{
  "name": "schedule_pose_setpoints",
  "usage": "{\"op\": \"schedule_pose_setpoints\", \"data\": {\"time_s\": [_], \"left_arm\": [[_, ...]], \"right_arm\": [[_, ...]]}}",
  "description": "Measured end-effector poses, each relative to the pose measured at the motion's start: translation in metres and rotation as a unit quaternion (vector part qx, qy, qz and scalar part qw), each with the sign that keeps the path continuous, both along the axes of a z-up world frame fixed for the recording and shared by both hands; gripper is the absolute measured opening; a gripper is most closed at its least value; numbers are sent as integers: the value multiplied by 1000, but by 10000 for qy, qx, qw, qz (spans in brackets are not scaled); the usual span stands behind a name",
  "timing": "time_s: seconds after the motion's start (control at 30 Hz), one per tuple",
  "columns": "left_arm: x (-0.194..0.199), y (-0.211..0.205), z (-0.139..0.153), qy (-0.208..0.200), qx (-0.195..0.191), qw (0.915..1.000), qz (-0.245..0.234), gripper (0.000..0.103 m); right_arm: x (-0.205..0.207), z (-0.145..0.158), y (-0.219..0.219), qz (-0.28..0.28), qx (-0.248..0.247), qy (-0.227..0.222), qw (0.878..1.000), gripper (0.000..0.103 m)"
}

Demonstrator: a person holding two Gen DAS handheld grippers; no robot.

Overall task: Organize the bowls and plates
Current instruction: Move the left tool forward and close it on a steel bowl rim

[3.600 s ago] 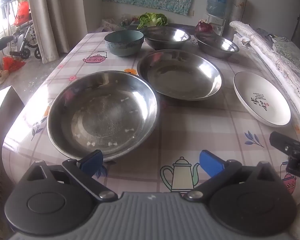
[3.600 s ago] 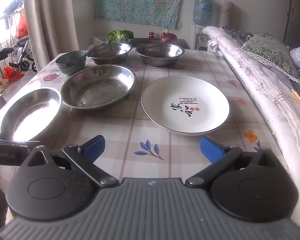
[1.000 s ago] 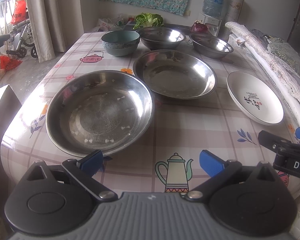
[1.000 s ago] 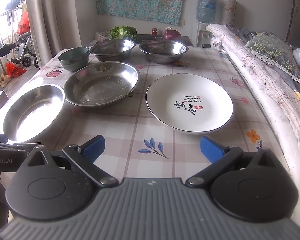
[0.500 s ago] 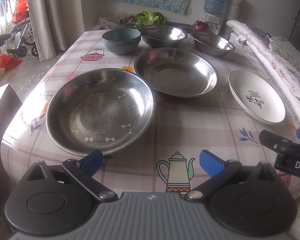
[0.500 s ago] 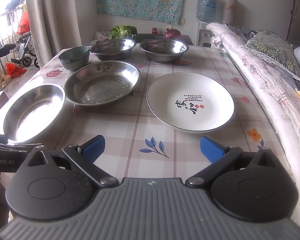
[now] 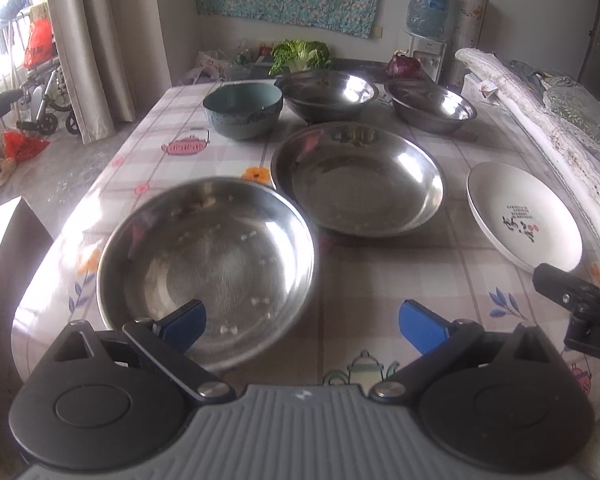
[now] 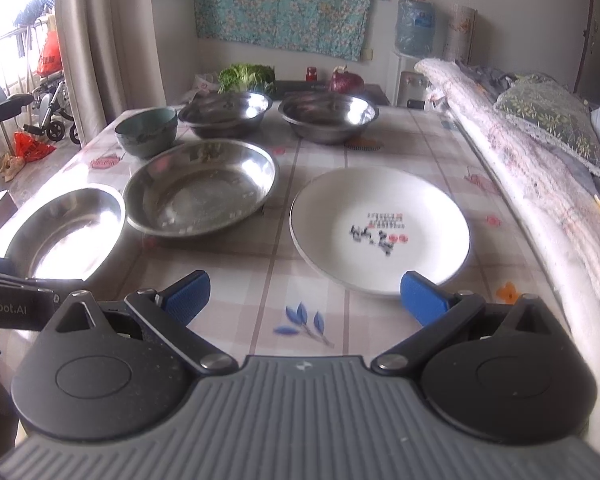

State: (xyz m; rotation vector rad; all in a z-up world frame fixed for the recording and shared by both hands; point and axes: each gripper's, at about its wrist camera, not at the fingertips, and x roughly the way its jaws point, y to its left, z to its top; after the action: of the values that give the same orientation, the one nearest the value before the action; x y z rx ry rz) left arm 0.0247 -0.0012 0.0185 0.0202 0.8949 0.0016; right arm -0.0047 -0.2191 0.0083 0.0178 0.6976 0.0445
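Note:
A steel plate [image 7: 207, 268] lies nearest my left gripper [image 7: 304, 322], which is open; its left blue pad overlaps the plate's near rim. A second steel plate [image 7: 358, 178] sits behind it. The white plate [image 8: 380, 228] with printed characters lies just ahead of my open right gripper [image 8: 306, 296], whose right pad sits at its near rim. At the far end stand a teal bowl [image 7: 241, 108] and two steel bowls [image 7: 328, 94] [image 7: 432, 106]. Both grippers hold nothing.
The checked tablecloth [image 8: 312, 320] covers the table. A rolled blanket [image 8: 532, 184] runs along the right edge. Greens [image 7: 300, 54] and a red onion [image 7: 404, 67] lie past the bowls. A wheelchair [image 7: 39, 96] stands by the curtain at left.
Both grippers have moved forward toward the dishes. The left pad now overlaps the near steel plate's rim, and the right pad reaches the white plate's edge.

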Motion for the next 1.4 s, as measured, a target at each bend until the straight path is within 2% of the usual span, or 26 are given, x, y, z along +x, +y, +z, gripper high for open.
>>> {"op": "schedule_pose_setpoints", "data": {"time_s": [0.37, 0.7, 0.9, 1.03, 1.13, 1.23, 1.33, 1.4], "left_arm": [[61, -10, 18, -99, 214, 9997, -102, 103], [128, -35, 24, -128, 432, 9979, -468, 103], [181, -53, 34, -276, 279, 9944, -981, 103], [218, -64, 36, -370, -84, 9914, -1254, 103], [247, -75, 34, -491, -369, 9888, -1358, 102], [277, -92, 28, -421, -369, 9880, -1437, 93], [305, -104, 16, -224, -405, 9890, -1403, 79], [321, -109, 6, -5, -409, 9902, -1332, 64]], "right_arm": [[47, 20, -15, -30, -2, -267, 9996, 102], [108, 26, -36, 156, 239, -208, 9994, 102], [159, 40, -68, 347, 703, -368, 9962, 102], [201, 45, -93, 386, 1037, -400, 9931, 102], [240, 43, -110, 392, 1234, -262, 9912, 102], [281, 33, -126, 254, 1451, -27, 9891, 102], [323, 18, -136, 135, 1546, 177, 9877, 100], [346, 7, -138, 84, 1558, 319, 9872, 95]]}}
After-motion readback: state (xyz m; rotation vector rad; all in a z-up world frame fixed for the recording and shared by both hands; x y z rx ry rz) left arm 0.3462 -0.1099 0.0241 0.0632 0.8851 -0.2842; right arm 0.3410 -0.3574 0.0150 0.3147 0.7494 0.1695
